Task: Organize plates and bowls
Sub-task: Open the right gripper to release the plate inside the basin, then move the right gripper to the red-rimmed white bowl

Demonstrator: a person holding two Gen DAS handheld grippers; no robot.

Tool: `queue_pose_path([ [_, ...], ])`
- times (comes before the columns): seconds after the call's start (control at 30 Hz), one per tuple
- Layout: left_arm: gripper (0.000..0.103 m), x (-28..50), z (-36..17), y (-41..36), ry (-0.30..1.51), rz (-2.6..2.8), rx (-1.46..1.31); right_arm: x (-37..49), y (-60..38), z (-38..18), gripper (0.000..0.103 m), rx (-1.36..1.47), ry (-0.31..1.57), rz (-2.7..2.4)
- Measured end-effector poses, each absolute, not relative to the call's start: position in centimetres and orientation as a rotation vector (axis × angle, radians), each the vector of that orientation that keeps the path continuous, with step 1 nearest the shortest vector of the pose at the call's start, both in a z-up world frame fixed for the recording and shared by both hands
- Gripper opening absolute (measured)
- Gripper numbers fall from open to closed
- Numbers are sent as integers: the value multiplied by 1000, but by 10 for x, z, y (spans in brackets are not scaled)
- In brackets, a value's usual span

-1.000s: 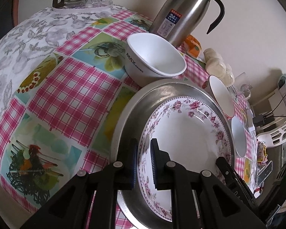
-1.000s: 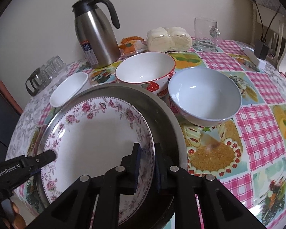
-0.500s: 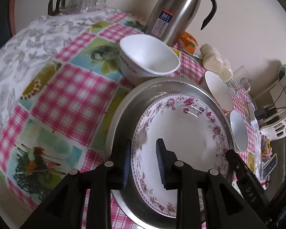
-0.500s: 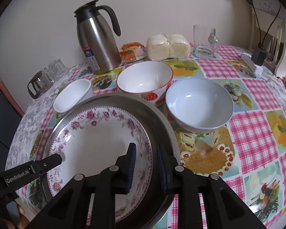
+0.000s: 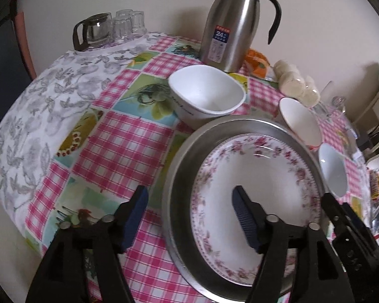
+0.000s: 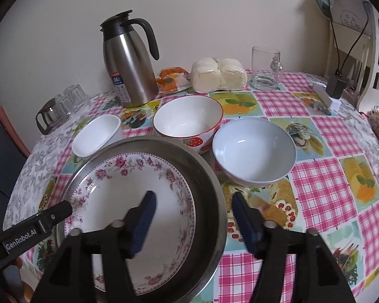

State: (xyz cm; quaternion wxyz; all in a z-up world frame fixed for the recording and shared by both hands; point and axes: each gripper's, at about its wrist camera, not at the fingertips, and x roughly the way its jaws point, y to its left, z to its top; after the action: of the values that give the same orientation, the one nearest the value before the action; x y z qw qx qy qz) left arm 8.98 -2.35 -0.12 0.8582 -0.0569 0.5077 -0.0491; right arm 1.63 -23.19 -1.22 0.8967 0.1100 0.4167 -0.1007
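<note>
checkered tablecloth bears a rose-rimmed white plate in a steel pan; both claws gape wide.

- soft, even indoor light; faint shadows on wall
- heavy fisheye bend, dark corner vignette
- mild glare on thermos; slight overall softness

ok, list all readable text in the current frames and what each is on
"24" on the blue-and-red label of the steel thermos jug; the smaller print beneath it is too small to read.
"GenRobot.AI" on the left gripper arm, in the right wrist view.
Dark lettering on the side of the square white bowl: too blurred to read.
Embossed letters on the right gripper finger, left wrist view: not legible.
</note>
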Motion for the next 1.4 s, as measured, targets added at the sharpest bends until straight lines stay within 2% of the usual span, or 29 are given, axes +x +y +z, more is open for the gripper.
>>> queue_pose_path([
  [0.03, 86, 90, -2, -24, 1063, -90, -104, 16, -232, -13, 75, 226, 864, -211],
  [0.07, 87, 90, -2, -24, 1057, -80, -91, 17, -232, -13, 78, 226, 865, -213],
  [0.2, 90, 90, -3, -23, 1041, -56, -72, 17, -233, -15, 87, 227, 873, -211],
  [0.37, 94, 91, -6, -21, 1042, -19, -61, 17, -234, -17, 103, 220, 878, -213],
  [1.0, 99, 93, -12, -21, 1039, 21, -57, 13, -243, -14, 103, 219, 851, -199],
  [1.4, 99, 104, 28, -33, 863, -134, -32, 4, -262, -9, 103, 284, 813, -183],
])
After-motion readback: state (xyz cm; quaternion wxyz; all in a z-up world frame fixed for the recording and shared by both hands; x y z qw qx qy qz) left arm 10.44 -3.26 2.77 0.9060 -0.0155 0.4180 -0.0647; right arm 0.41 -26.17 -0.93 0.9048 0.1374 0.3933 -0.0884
